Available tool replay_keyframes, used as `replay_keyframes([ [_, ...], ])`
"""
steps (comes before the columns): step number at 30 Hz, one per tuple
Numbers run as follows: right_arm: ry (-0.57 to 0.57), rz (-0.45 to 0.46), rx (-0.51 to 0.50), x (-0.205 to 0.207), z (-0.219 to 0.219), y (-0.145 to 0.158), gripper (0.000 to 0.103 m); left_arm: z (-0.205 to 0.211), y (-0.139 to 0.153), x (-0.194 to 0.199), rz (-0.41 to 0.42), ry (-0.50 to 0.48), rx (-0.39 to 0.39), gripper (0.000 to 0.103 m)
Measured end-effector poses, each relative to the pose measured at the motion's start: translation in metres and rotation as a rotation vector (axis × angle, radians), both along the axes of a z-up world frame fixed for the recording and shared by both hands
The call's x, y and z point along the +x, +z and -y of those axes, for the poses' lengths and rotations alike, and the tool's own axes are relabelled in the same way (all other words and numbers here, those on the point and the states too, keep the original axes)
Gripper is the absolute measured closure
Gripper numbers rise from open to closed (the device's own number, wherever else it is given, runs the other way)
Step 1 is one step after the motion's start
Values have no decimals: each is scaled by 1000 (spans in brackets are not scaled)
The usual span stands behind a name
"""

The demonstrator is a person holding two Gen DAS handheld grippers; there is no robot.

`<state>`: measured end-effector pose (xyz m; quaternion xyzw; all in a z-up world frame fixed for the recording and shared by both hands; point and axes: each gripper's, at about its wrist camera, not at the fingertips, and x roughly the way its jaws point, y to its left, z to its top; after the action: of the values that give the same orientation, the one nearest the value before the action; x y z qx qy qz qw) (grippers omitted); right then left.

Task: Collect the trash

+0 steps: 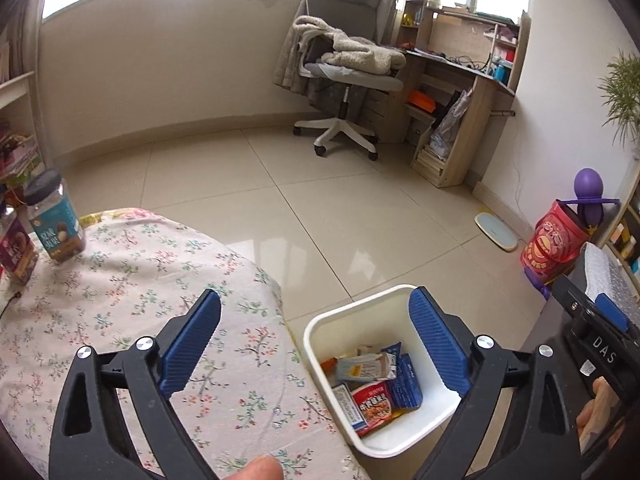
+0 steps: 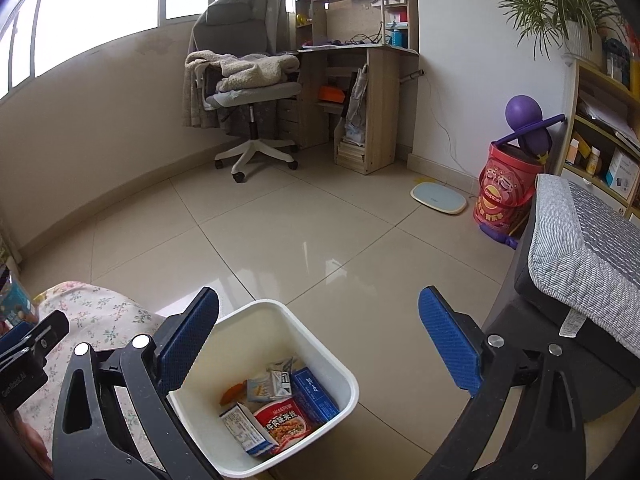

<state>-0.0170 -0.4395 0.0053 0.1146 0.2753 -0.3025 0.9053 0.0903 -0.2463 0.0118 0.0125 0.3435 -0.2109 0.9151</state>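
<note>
A white trash bin [image 1: 320, 334] stands on the tiled floor beside the table and holds several wrappers and small boxes [image 1: 374, 386]. It also shows in the right wrist view [image 2: 340, 372], with the trash [image 2: 280, 408] inside. My left gripper [image 1: 316, 340] is open and empty, above the table edge and the bin. My right gripper [image 2: 320, 344] is open and empty, just above the bin. The right gripper also shows at the right edge of the left wrist view [image 1: 592, 320].
A table with a floral cloth [image 1: 120, 320] carries a blue-labelled jar [image 1: 54, 220] and a purple packet [image 1: 14, 252]. A dark chair with a grey cushion [image 2: 580, 256] stands right of the bin. An office chair [image 2: 248, 92], desk [image 2: 360, 80], scale [image 2: 438, 198] and red drum [image 2: 506, 188] stand farther off.
</note>
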Motion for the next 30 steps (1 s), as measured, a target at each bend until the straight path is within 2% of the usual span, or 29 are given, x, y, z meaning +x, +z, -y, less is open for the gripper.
replay_keyframes([
  [8, 117, 5, -48, 15, -60, 7, 7, -62, 15, -9, 90, 138, 28, 7],
  [14, 209, 3, -58, 27, -104, 11, 7, -103, 14, -17, 107, 213, 43, 7],
  [21, 267, -6, -87, 37, -145, 10, 7, -144, 6, -22, 147, 314, 71, 7],
  [30, 323, -18, -93, 48, -178, 8, 7, -178, 5, -20, 114, 374, 68, 7],
])
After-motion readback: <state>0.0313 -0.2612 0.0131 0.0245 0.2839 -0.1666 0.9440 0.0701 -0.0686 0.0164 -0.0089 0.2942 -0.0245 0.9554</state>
